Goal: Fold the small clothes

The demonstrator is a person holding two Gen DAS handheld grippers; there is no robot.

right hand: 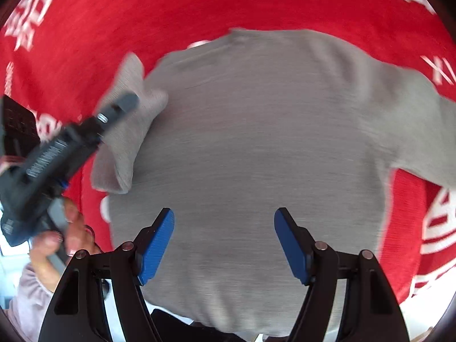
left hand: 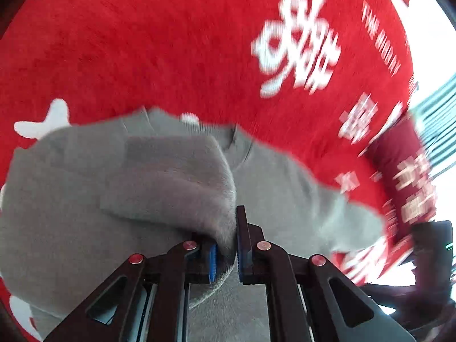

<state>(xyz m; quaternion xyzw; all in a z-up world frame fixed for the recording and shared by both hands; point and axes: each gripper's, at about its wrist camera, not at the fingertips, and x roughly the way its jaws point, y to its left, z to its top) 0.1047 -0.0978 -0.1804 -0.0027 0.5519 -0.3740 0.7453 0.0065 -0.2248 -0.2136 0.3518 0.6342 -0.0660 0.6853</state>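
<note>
A small grey sweater (right hand: 256,148) lies spread on a red cloth (right hand: 199,8) with white print. My left gripper (left hand: 226,252) is shut on the cuff of the grey sleeve (left hand: 176,176) and holds it lifted over the sweater's body (left hand: 285,188). In the right wrist view the left gripper (right hand: 125,102) shows at the left with the sleeve (right hand: 128,131) folded inward. My right gripper (right hand: 223,242) is open and empty, hovering over the sweater's lower part; its blue pads (right hand: 155,245) touch nothing.
The red cloth (left hand: 171,42) with white characters covers the whole surface around the sweater. A person's hand (right hand: 57,242) holds the left gripper at the lower left. A dark object (right hand: 17,125) sits at the left edge. Bright window area (left hand: 436,108) lies to the right.
</note>
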